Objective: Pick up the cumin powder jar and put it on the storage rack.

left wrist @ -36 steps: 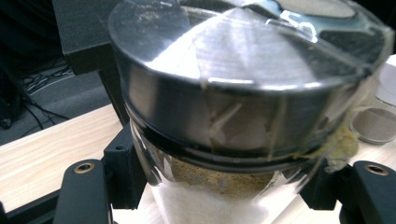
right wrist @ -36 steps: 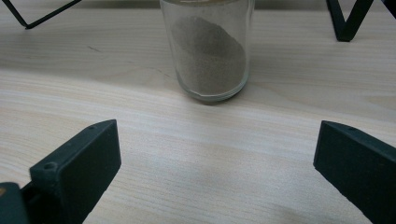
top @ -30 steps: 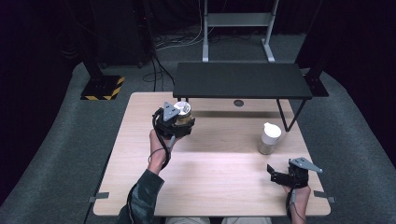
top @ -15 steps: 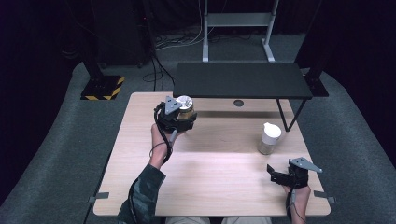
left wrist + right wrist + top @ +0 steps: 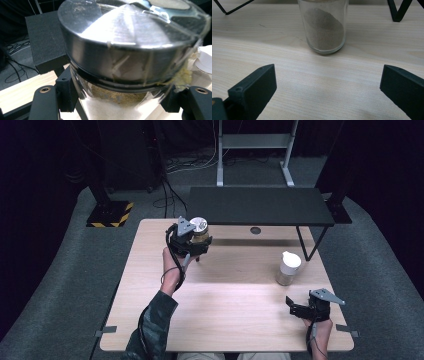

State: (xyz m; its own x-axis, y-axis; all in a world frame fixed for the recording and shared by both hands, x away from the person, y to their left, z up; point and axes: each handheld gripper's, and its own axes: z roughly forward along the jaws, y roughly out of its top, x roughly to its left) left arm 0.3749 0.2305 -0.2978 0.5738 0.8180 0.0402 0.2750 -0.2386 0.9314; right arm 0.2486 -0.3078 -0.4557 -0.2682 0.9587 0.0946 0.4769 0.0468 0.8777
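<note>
I've got my left gripper (image 5: 196,241) clamped on the silver-lidded glass jar of brown powder (image 5: 199,231), raised off the light wooden table (image 5: 225,320) toward the black shelf (image 5: 260,205); right gripper (image 5: 300,307) rests open, facing the white-capped glass jar (image 5: 288,268).

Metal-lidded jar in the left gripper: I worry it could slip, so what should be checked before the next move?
1. Left gripper jaws closed on the metal-lidded jar: ok.
2. Jar upright: not ok, it looks tilted in the left gripper view.
3. Lid seated on the jar: ok.
4. Lid screwed tight: cannot tell.
5. Right gripper open, holding nothing: ok.
6. White-capped jar upright on the table, apart from both grippers: ok.
</note>
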